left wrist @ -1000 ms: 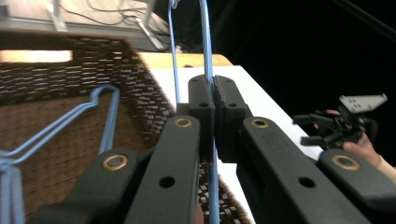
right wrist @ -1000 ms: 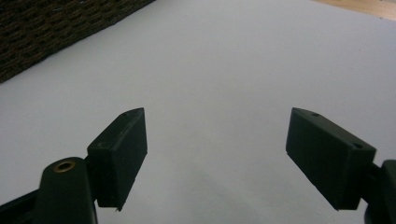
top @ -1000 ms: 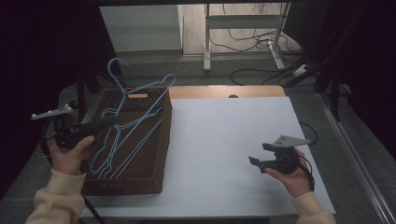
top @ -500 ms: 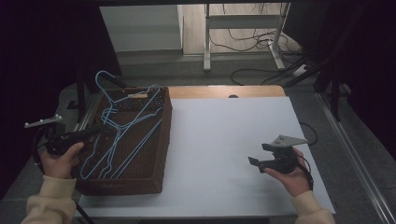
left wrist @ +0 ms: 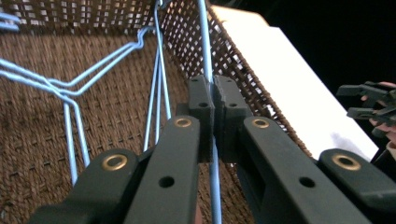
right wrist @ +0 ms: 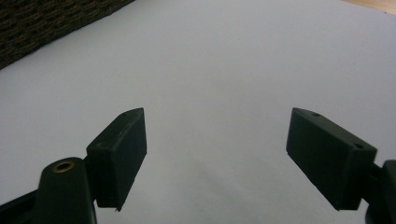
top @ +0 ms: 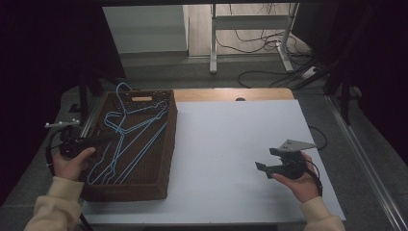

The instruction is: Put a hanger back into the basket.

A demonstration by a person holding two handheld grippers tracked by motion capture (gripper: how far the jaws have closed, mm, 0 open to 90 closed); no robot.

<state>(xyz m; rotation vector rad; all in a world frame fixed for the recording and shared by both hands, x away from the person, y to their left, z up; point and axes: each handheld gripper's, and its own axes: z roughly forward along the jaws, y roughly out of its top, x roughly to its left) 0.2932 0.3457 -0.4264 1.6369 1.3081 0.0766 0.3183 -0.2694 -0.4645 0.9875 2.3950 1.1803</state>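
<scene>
Left gripper (left wrist: 213, 100): fingers clamped on blue wire hanger (left wrist: 206, 42), frame centre, over wicker basket (top: 166, 144).
Right gripper (right wrist: 215, 158): fingers wide apart, empty, above white tabletop (right wrist: 224, 60).

Dim room with dark edges, light falling on the white table top (top: 231, 144); close-ups slightly soft.

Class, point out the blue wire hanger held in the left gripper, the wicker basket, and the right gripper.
blue wire hanger (left wrist: 206, 42), left gripper view, wire above the shut jaws.
wicker basket (top: 169, 139), high view, right wall.
right gripper (right wrist: 215, 156), right gripper view, midway between open fingertips.
</scene>
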